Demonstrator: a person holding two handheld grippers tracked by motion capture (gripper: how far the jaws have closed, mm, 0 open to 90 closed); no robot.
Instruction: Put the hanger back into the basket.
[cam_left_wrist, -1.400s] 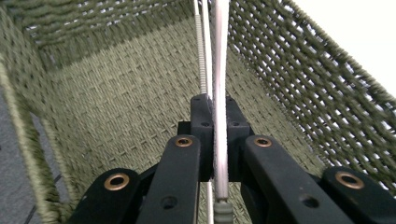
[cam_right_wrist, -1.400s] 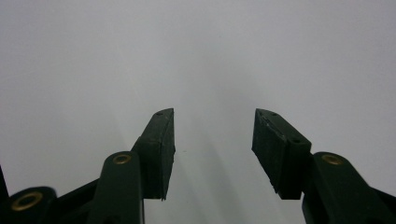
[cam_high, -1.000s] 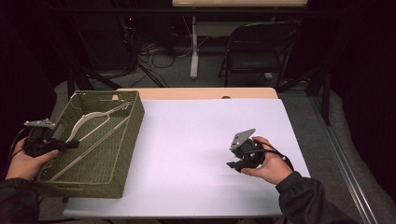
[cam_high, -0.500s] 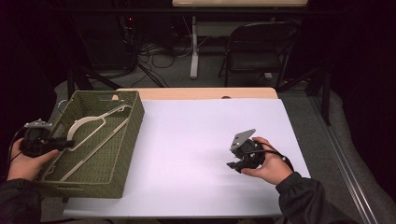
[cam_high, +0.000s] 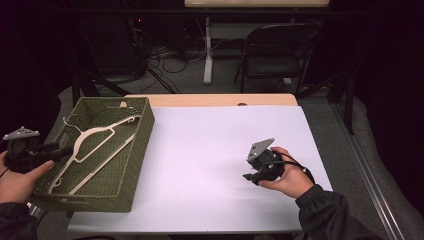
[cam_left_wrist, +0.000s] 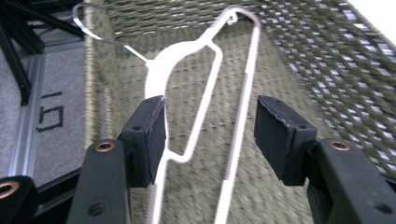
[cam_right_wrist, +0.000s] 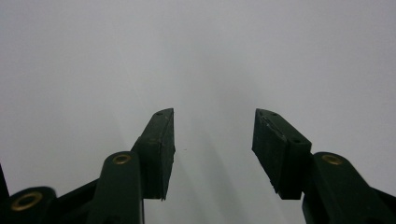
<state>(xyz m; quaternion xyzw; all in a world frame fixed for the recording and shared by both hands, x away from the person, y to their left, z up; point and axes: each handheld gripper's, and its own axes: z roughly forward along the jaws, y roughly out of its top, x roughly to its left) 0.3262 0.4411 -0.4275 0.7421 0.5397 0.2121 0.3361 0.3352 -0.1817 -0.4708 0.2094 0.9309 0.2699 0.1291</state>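
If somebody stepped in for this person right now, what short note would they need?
Left tongs: open, over the hanger, not gripping it.
Right tongs: open, holding nothing, low over the white table.
The hanger lies flat inside the green basket at the table's left end, hook toward the far corner.
Done: the reach into the basket.
Left, probably: shut on the hanger and lift it out.

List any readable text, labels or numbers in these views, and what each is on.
One marking, dark characters on the grey floor strip left of the basket in the left gripper view: it looks like "19" or "61" turned sideways, too unclear to read firmly.
Hanger, basket and white table: no text.
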